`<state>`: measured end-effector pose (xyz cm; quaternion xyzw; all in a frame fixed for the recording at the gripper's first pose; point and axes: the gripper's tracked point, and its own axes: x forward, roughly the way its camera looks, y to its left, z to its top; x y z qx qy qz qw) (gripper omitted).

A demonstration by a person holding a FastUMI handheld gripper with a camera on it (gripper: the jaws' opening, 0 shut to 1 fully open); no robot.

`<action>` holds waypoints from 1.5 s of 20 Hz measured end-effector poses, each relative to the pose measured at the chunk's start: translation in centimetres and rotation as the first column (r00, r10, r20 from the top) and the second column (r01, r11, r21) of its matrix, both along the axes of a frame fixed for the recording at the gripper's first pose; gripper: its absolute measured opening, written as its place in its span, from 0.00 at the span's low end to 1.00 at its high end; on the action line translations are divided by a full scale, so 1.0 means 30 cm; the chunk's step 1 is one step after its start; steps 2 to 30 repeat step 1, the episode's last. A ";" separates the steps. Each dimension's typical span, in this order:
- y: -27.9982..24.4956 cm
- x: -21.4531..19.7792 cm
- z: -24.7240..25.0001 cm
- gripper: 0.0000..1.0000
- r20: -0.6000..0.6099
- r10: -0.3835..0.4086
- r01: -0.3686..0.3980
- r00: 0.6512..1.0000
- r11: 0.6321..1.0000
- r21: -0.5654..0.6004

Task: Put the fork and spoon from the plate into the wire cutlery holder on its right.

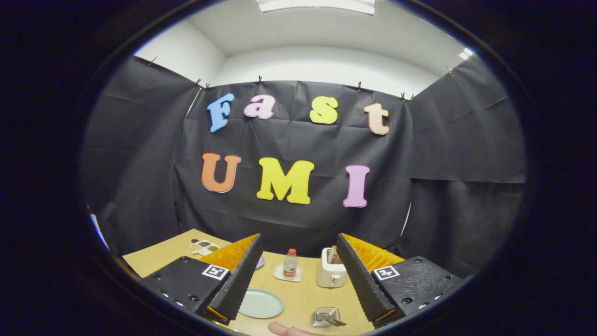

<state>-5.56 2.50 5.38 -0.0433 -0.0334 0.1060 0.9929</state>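
- A fingertip (285, 330) of a person is seen at the near table (303, 294) edge, nearer than the plate (260, 303).
- The hand-held gripper (302, 287) is held with its fingers wide apart, nothing clamped between them, raised above the table.
- The plate is seen just ahead, by the left finger; no fork or spoon can be made out on it.
- The wire cutlery holder (326, 316) is set right of the plate, by the right finger; a handle appears to lie in it, its long axis slanted rightward.
- Beyond the plate, a small bottle (290, 262) and a toaster (331, 273) are seen.
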 end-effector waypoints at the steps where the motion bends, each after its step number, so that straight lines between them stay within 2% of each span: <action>1: -0.006 -0.002 -0.002 0.96 0.005 0.001 -0.001 1.000 1.000 0.000; 30: -0.006 -0.002 -0.002 0.96 0.005 0.001 -0.001 1.000 1.000 0.000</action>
